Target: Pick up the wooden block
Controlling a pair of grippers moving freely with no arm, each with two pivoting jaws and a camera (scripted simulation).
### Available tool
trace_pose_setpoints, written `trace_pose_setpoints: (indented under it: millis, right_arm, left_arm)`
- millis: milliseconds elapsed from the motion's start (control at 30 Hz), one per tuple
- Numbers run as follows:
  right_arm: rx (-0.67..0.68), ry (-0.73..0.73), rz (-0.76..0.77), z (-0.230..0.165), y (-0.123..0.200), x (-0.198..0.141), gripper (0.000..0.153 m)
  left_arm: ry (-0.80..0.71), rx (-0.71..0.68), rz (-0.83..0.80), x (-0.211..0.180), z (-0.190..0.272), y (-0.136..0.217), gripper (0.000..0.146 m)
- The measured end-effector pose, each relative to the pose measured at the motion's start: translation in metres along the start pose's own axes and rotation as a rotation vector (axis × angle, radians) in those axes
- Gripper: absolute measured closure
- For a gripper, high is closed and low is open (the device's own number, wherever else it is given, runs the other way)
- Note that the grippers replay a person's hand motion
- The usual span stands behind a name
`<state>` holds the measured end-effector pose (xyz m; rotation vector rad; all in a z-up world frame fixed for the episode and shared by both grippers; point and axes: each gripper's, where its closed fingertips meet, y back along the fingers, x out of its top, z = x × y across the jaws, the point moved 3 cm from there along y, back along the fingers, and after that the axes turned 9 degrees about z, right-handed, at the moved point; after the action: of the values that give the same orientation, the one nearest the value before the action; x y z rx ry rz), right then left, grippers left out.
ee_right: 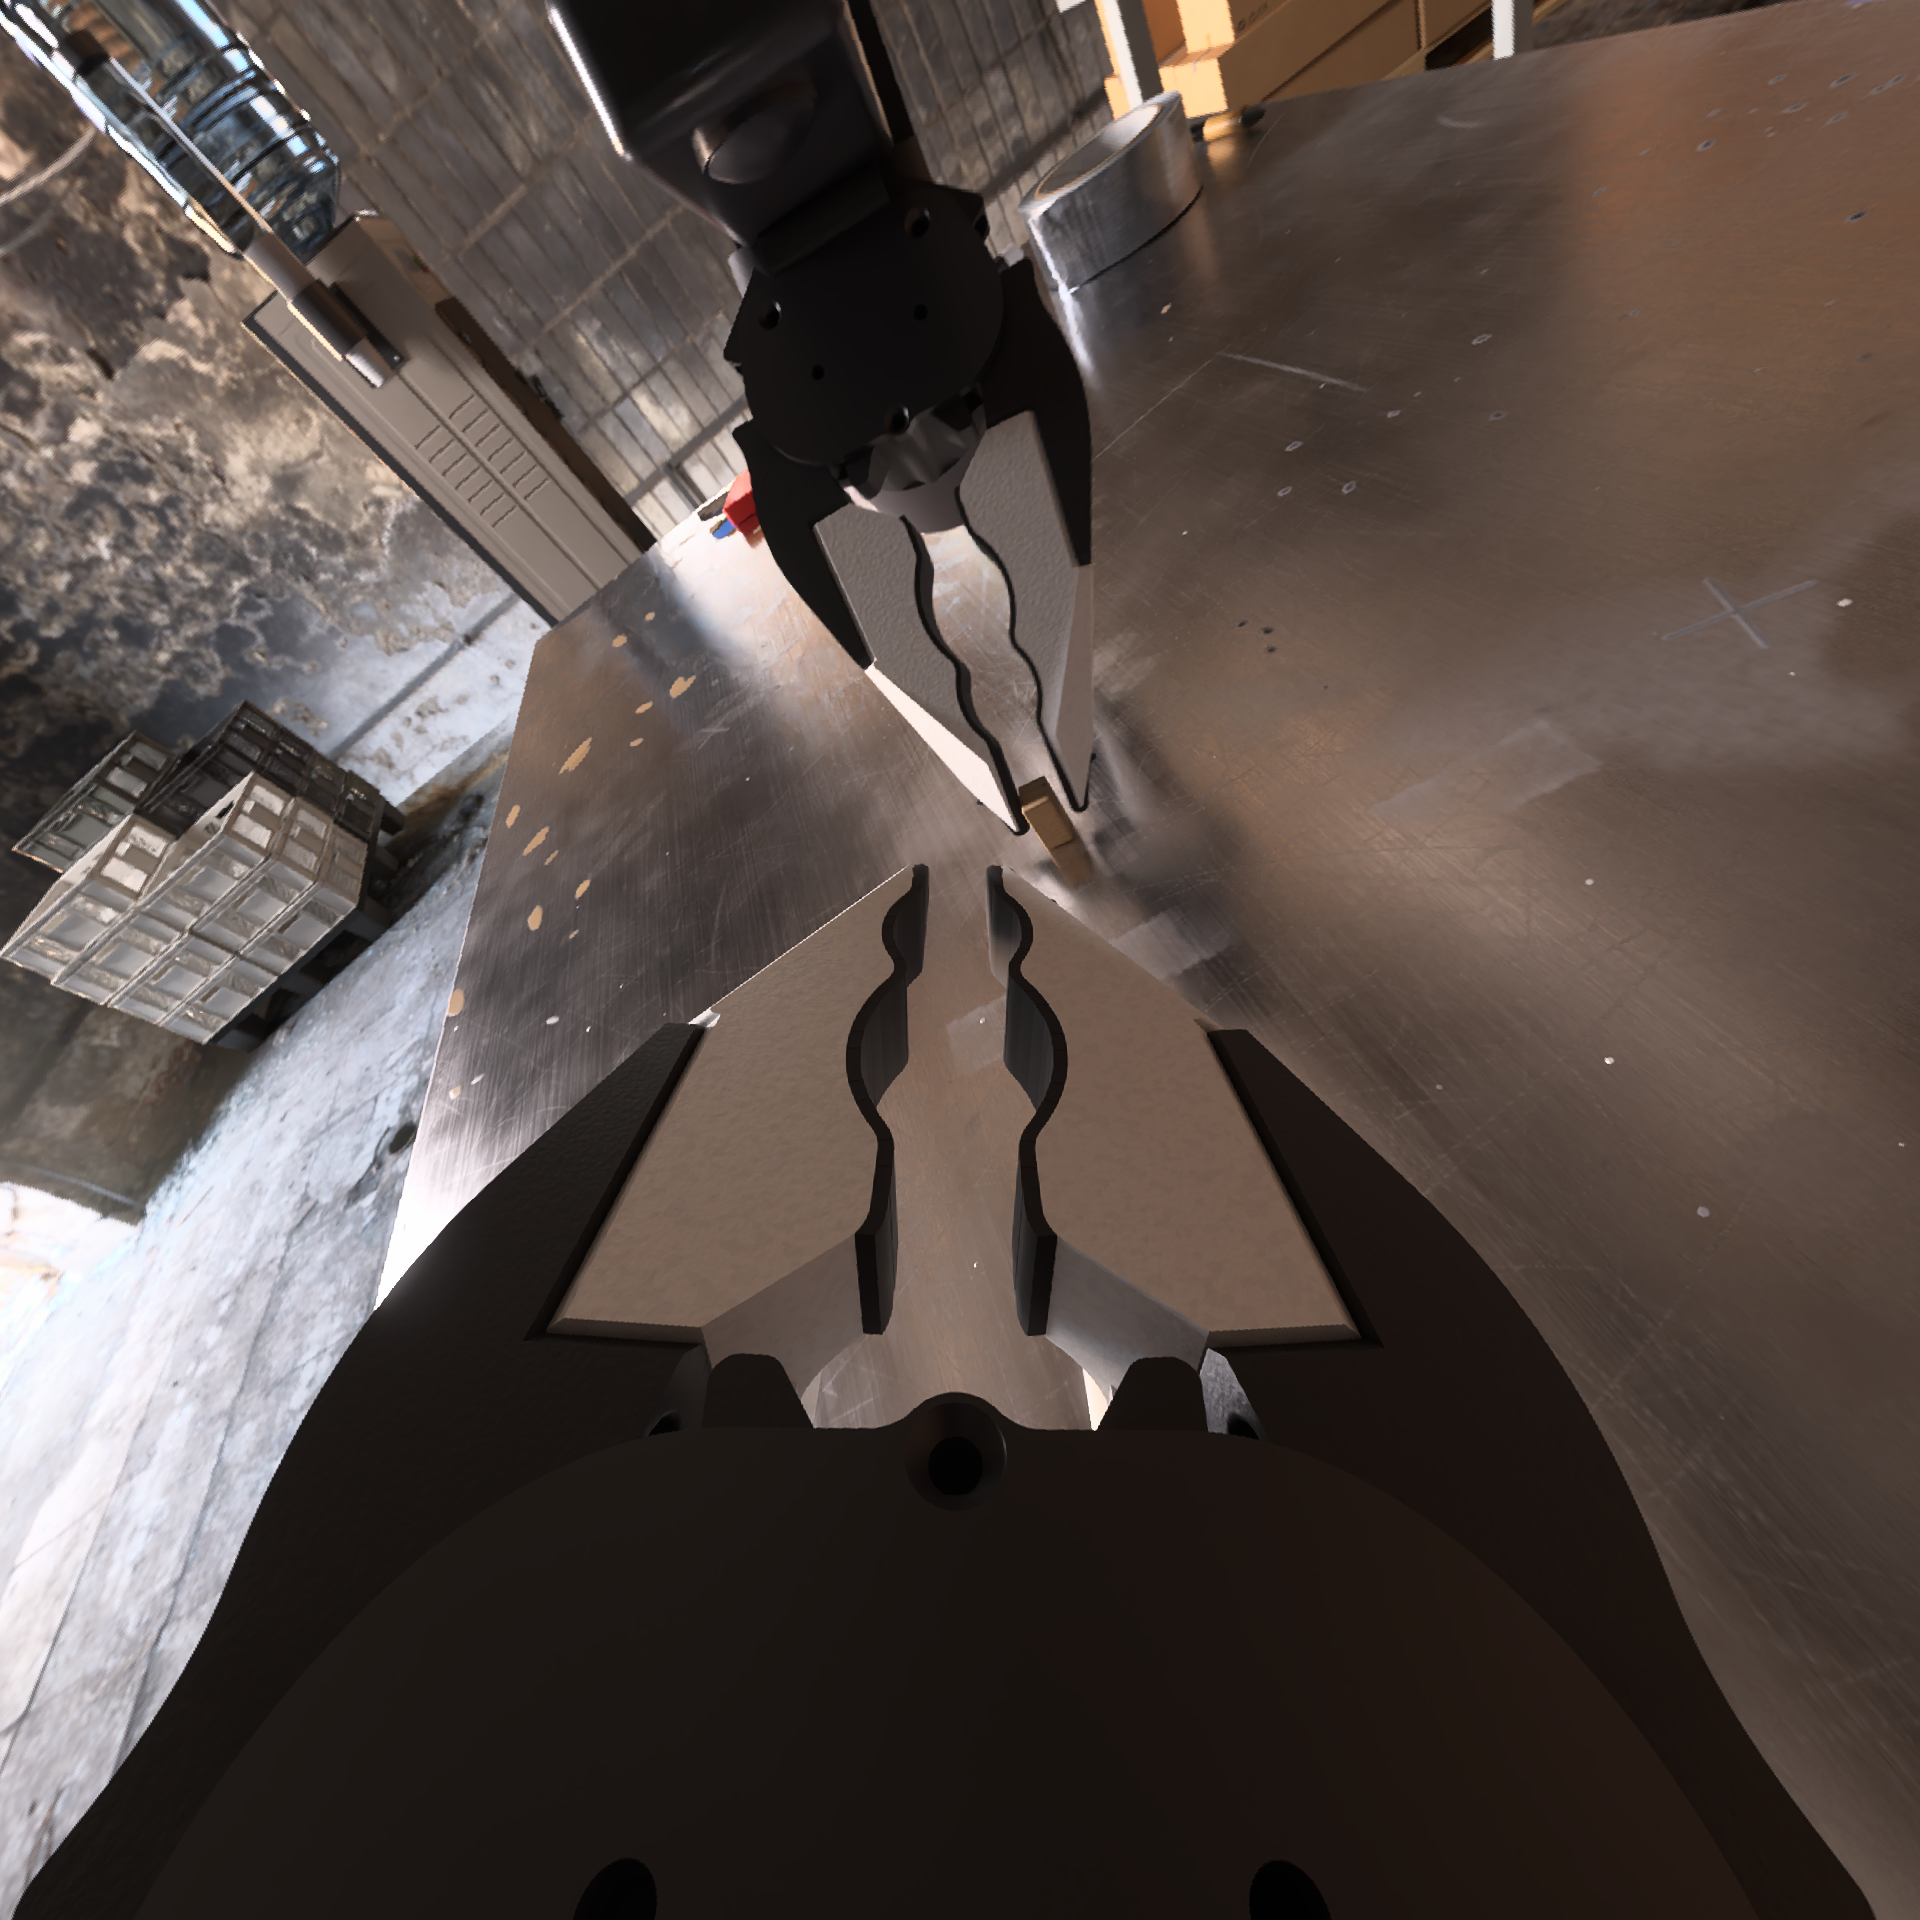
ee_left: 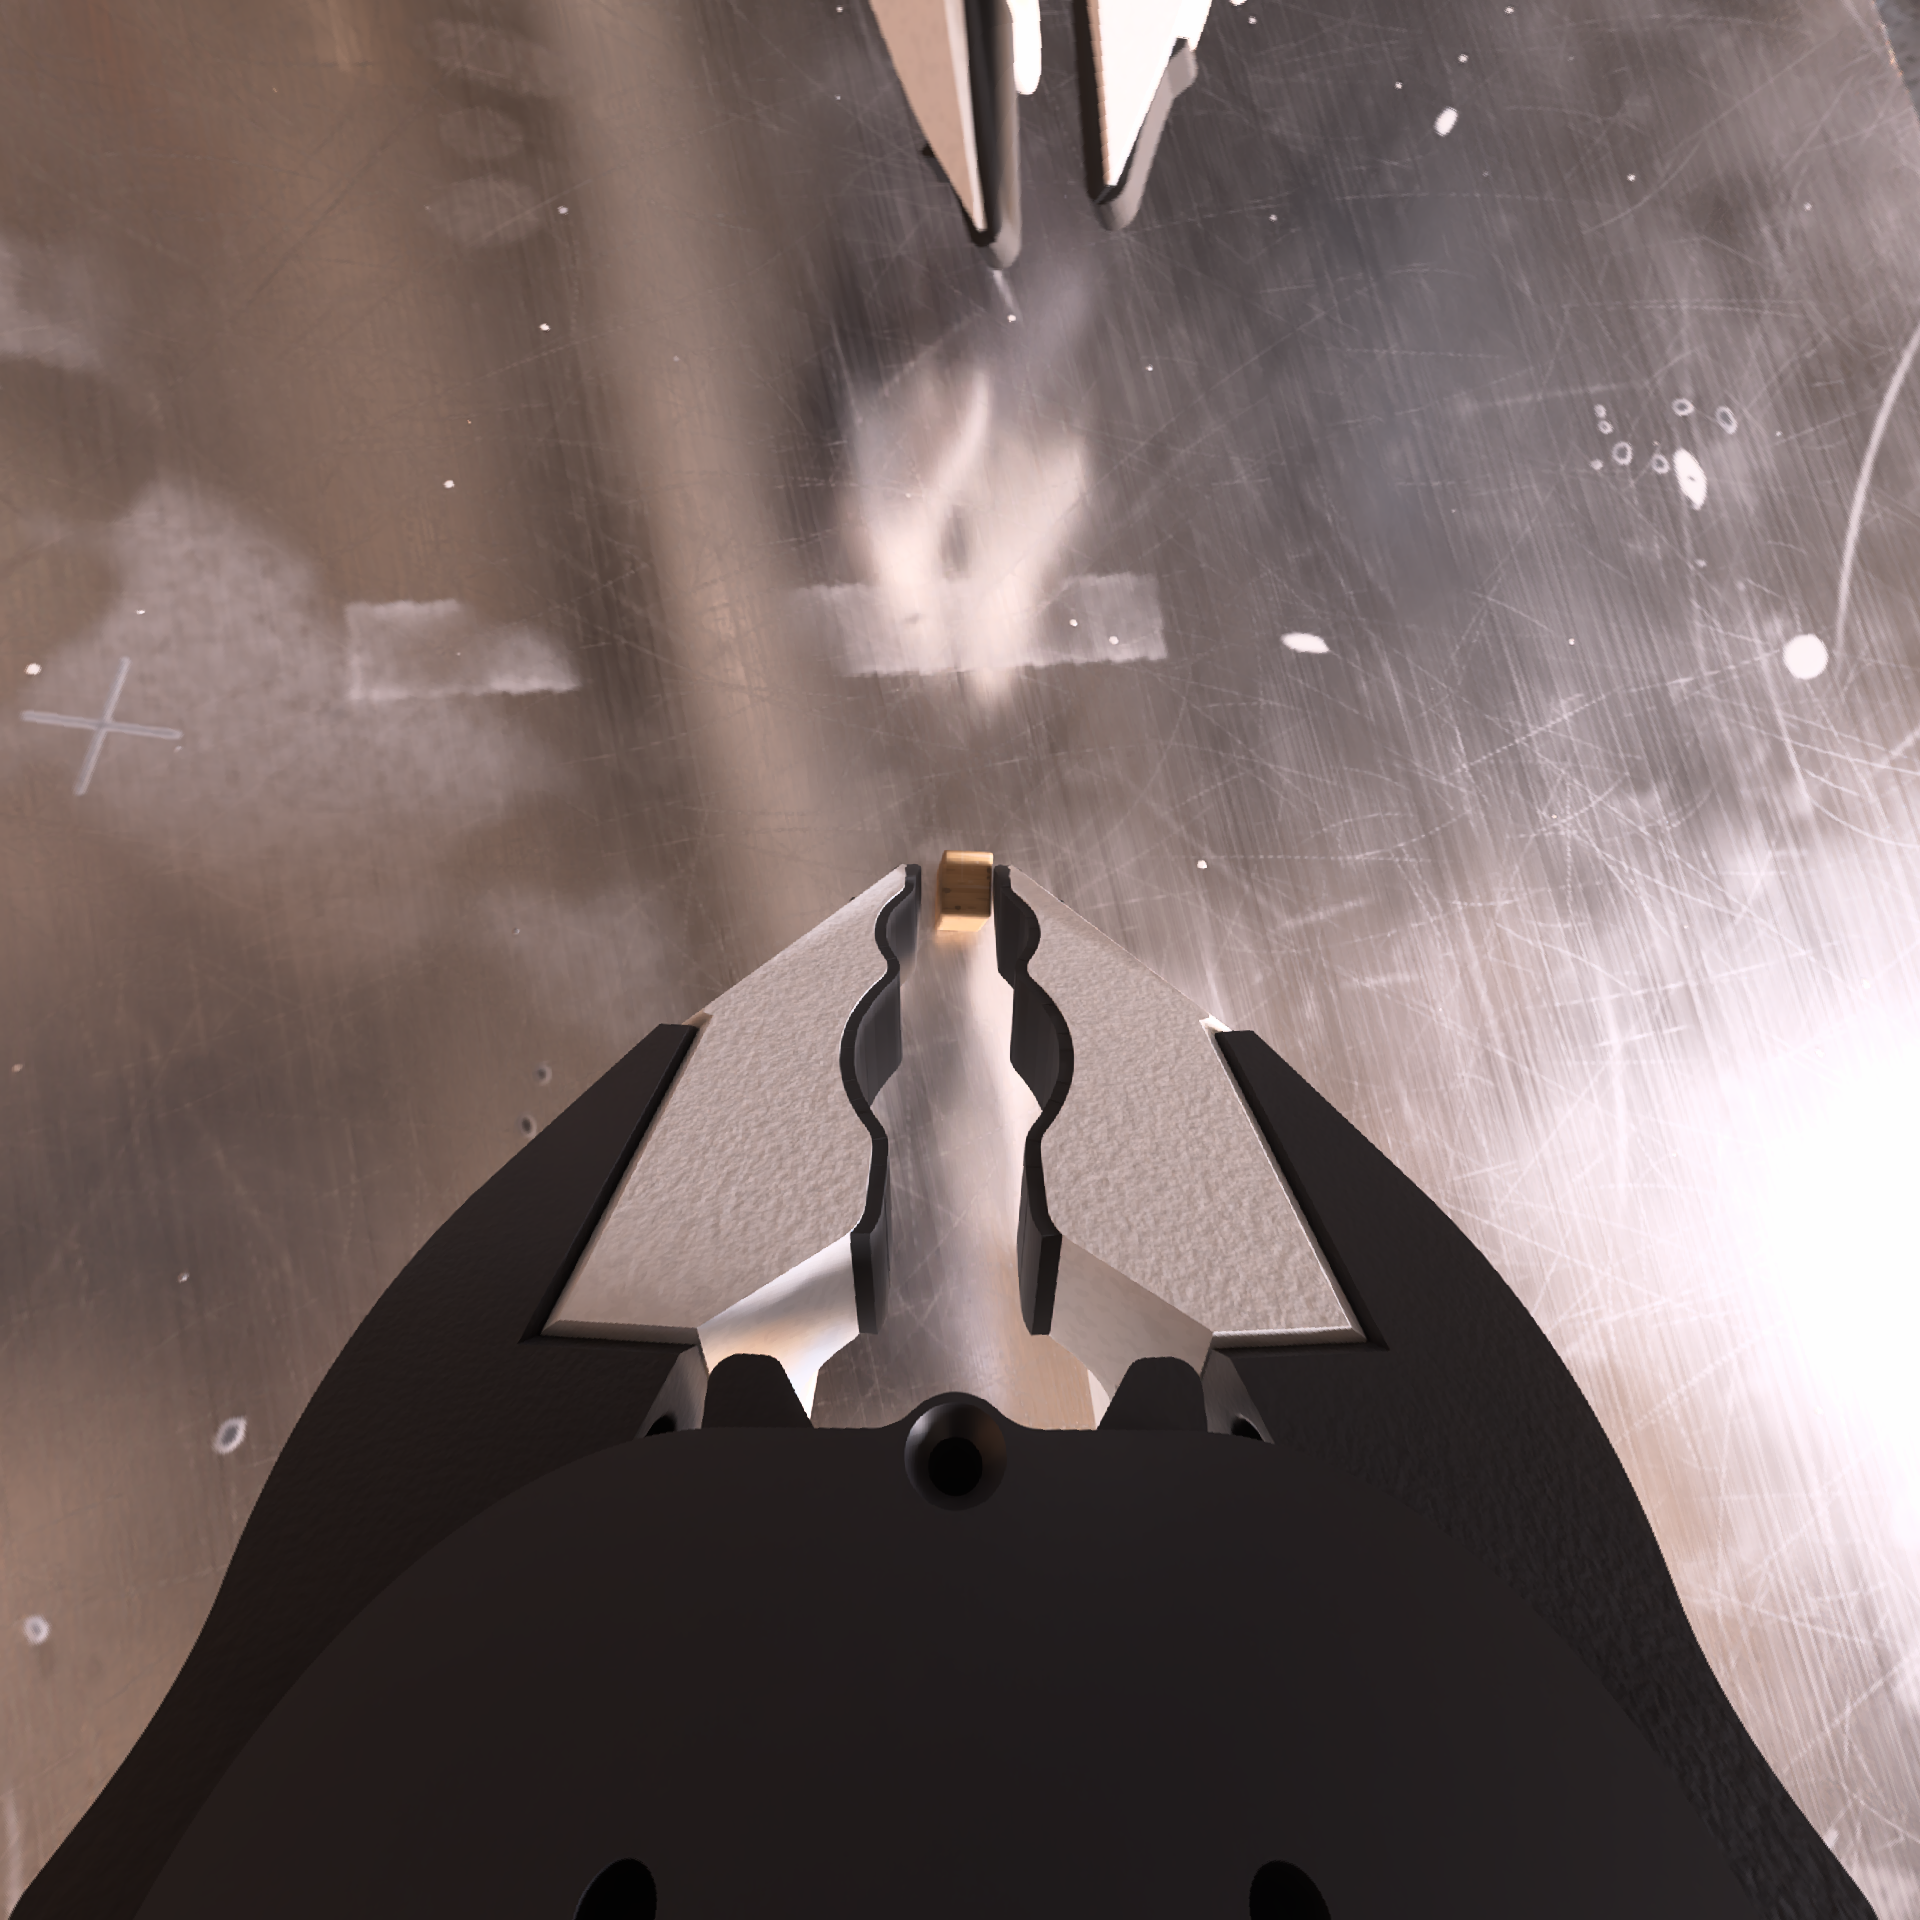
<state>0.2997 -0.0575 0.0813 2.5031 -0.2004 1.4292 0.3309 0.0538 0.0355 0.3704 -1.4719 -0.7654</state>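
A small wooden block sits on the scratched metal table, between the fingertips of my left gripper. The left gripper's jaws stand narrowly apart around the block, with a thin gap showing on the block's left side. The right wrist view shows the left gripper pointing down at the table with the block at its tips. My right gripper hovers just short of the block, its jaws narrowly apart with nothing between them. Its white fingertips show at the top of the left wrist view.
A silver tape roll stands on the table behind the left gripper. The table's edge runs along the left, with stacked crates on the floor beyond. A small red object lies at the far end.
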Motion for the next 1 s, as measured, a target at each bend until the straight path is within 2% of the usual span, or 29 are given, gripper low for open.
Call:
trace_pose_setpoints:
  millis: [133, 200, 267, 333, 433, 533, 733, 1000]
  right_arm:
    - [-0.014, -0.027, 0.051, 0.003, -0.002, 0.004, 0.142]
    - [-0.02, -0.034, 0.117, 0.004, -0.002, 0.011, 0.142]
    - [-0.014, -0.028, 0.202, 0.003, 0.0, 0.022, 0.142]
    - [0.01, 0.006, 0.307, -0.002, 0.0, 0.035, 0.142]
    - [0.064, 0.082, 0.458, -0.013, -0.003, 0.055, 0.142]
    - [0.112, 0.093, 0.542, -0.022, -0.013, 0.07, 0.142]
    - [0.121, 0.133, 0.625, -0.025, -0.035, 0.082, 0.142]
    - [0.074, 0.21, 0.639, -0.02, -0.043, 0.081, 0.142]
  left_arm:
    - [-0.008, -0.026, 0.004, -0.001, 0.001, 0.0, 0.138]
    - [0.0, -0.026, 0.061, 0.006, 0.0, 0.002, 0.138]
    - [0.027, -0.058, 0.236, 0.026, 0.0, 0.011, 0.138]
    - [0.063, -0.106, 0.514, 0.055, 0.001, 0.029, 0.138]
    - [0.204, -0.271, 0.913, 0.085, 0.002, 0.064, 0.138]
    - [0.312, -0.347, 1.095, 0.092, -0.004, 0.082, 0.138]
    - [0.391, -0.417, 1.167, 0.093, -0.007, 0.087, 0.138]
    - [0.389, -0.383, 1.141, 0.092, -0.007, 0.081, 0.138]
